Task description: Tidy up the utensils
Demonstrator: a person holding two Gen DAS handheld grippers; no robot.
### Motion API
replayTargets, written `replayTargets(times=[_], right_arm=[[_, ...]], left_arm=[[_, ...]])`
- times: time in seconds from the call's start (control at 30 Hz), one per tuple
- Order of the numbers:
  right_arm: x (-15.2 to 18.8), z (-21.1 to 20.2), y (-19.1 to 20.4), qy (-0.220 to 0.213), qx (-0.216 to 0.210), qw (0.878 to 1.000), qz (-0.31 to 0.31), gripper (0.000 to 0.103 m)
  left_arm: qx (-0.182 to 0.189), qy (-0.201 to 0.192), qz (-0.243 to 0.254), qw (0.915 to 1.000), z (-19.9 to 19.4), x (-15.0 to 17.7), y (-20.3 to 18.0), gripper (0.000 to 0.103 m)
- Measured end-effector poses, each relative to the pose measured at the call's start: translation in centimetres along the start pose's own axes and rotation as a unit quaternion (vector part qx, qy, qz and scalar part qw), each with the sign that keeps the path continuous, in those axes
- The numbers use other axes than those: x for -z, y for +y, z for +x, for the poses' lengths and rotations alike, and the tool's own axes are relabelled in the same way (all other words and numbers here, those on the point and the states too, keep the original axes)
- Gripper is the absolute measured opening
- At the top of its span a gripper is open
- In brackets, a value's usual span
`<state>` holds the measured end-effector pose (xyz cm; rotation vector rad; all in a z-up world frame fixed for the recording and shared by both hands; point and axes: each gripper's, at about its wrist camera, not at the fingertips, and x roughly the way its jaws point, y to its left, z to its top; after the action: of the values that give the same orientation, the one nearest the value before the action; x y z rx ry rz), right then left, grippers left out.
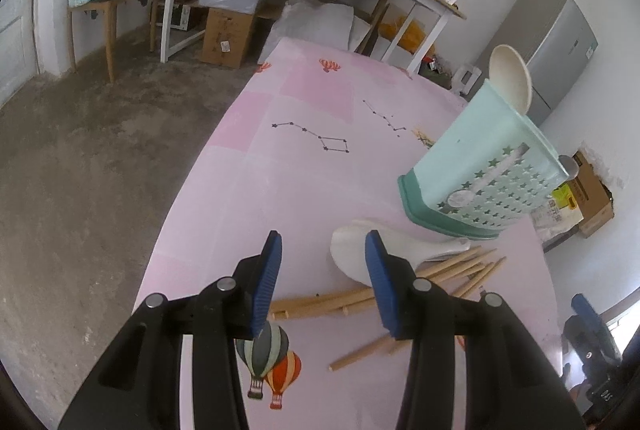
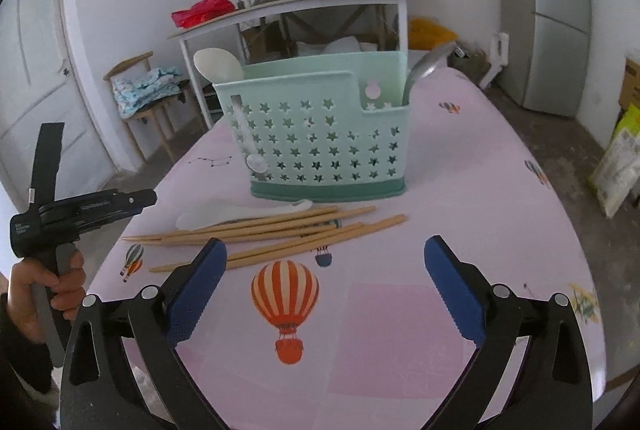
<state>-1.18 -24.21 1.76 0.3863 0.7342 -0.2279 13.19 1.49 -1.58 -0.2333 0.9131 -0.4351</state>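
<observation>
Blue-padded right gripper gapes wide over bare pink balloon-print tablecloth, blue-padded left gripper likewise parted above scattered wooden chopsticks and flat white plastic spoon beside upright mint star-perforated utensil caddy.

The left wrist view looks down steeply along its gripper from the tabletop edge, close above the chopsticks. The right wrist view sits lower, facing the caddy head-on across the tabletop. Both share the caddy, chopsticks, white spoon and far desk
</observation>
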Motion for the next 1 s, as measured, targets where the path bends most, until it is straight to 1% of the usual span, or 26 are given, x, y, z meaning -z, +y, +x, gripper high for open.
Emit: replayTargets(times=[0.07,0.23,0.33,0.43,0.57,0.67,0.77,0.9,1.0], right_arm=[[0.2,0.0,-0.2,0.000,0.003,1.000,0.003,0.095],[-0.4,0.2,-0.4,0.005,0.029,1.000,0.006,0.095],[-0.6,-0.1,-0.6,-0.007,0.056,0.998,0.010,0.095],[-0.4,0.0,-1.3,-0.012,0.067,0.997,0.021,0.095],[-0.3,0.5,-1.9,-0.004,0.074,0.997,0.021,0.095],[-0.3,0.8,-2.1,-0.001,0.084,0.996,0.015,0.095],[-0.3,0.6,-2.2,-0.003,0.078,0.997,0.016,0.095],[-0.4,0.5,-2.2,-0.011,0.071,0.997,0.013,0.095],[-0.8,0.7,-2.3,-0.014,0.069,0.997,0.008,0.095]], left_arm=[[-0.003,-0.002,-0.001,1.0000,-0.4,0.1,0.1,0.042],[-0.009,0.012,-0.004,0.9999,-0.4,0.1,0.0,0.042],[0.013,-0.001,-0.004,0.9999,-0.3,0.0,-0.1,0.042],[0.018,0.010,0.009,0.9997,0.6,-0.3,-0.6,0.042],[0.020,0.003,0.014,0.9997,0.7,-0.9,-0.7,0.042],[0.022,0.008,-0.002,0.9997,1.0,-0.9,-0.1,0.042],[0.036,0.018,-0.030,0.9987,1.2,-0.8,0.4,0.042],[0.053,0.022,-0.051,0.9971,1.0,-0.8,0.5,0.045],[0.044,0.025,-0.060,0.9969,0.7,-0.6,0.5,0.045]])
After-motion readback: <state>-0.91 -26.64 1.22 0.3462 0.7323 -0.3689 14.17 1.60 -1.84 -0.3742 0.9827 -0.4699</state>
